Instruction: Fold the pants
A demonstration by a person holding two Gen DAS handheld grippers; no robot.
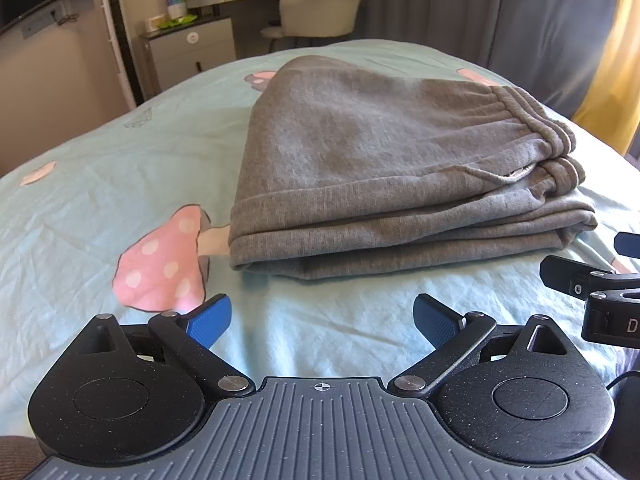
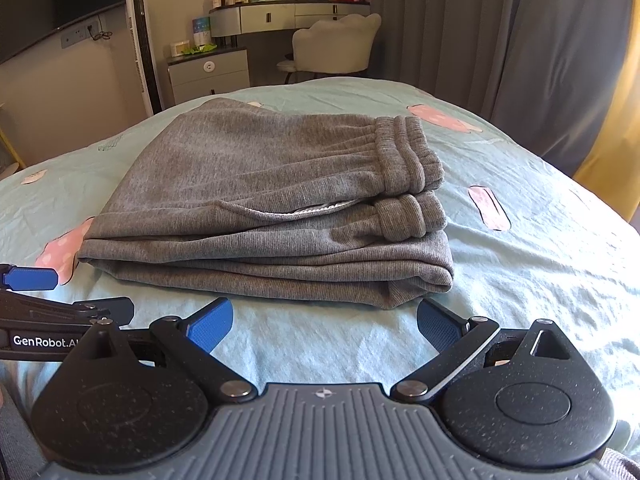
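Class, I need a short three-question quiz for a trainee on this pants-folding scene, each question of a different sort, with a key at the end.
1. True or false: the left gripper is shut on the pants.
2. Multiple choice: the pants lie on A) a chair, B) the bed, C) the floor.
3. Fill in: the sheet print beside the pants is a pink ____.

Key:
1. False; its fingers are open and short of the pants, as are those of the right gripper.
2. B.
3. Mushroom.
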